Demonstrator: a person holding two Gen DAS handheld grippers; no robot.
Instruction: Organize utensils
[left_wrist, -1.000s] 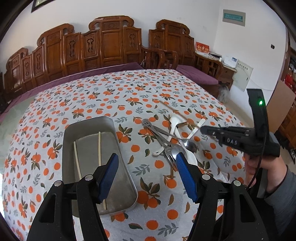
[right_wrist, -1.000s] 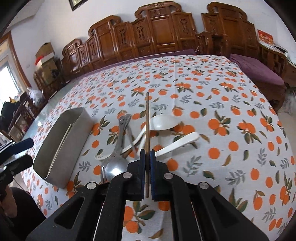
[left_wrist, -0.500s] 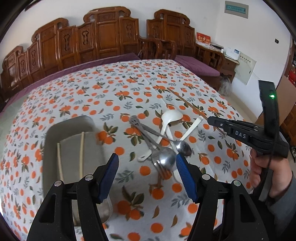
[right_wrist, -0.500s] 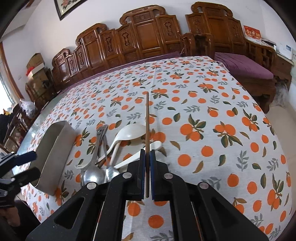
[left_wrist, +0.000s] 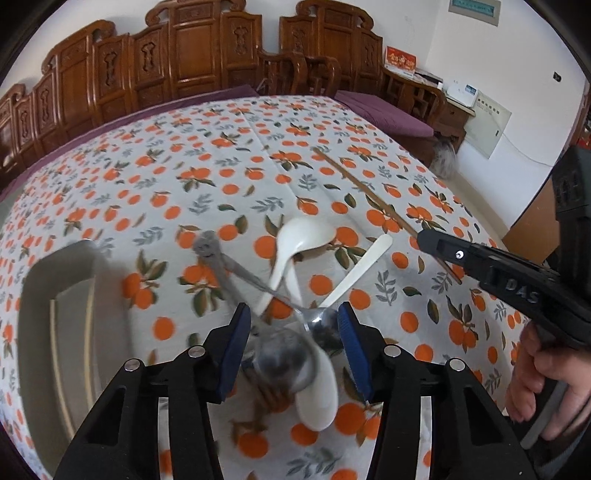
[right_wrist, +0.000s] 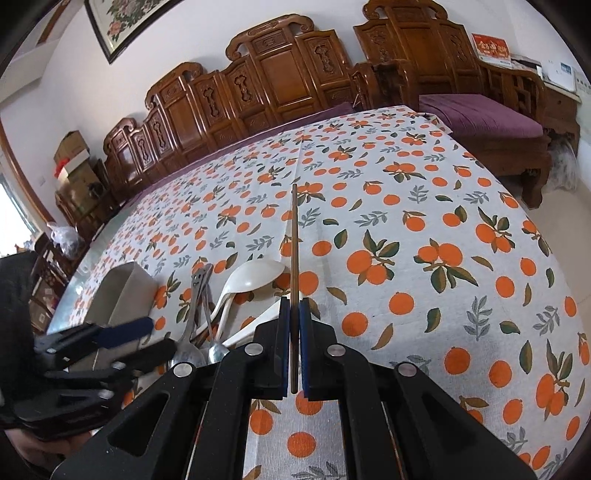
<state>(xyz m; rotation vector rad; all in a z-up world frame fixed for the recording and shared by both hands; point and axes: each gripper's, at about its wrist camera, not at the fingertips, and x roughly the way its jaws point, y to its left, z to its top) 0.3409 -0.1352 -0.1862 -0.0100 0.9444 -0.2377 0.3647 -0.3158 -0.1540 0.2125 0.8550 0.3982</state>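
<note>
**Left claw drops onto the utensil pile**

Our left claw (left_wrist: 293, 341) has swung away from the shallow rectangular metal tray (left_wrist: 40, 295), near the tabletop's left edge, and now hangs low over the tangle of white plastic spoons (left_wrist: 299, 236) and steel spoons (left_wrist: 321, 325) mid-tabletop. Its jaws have just been closing to about half-open around that pile, not yet pinching anything. We judge a pickup comes next. Our right claw (right_wrist: 291, 325) is clamped on a brown wooden chopstick (right_wrist: 294, 236).
</note>
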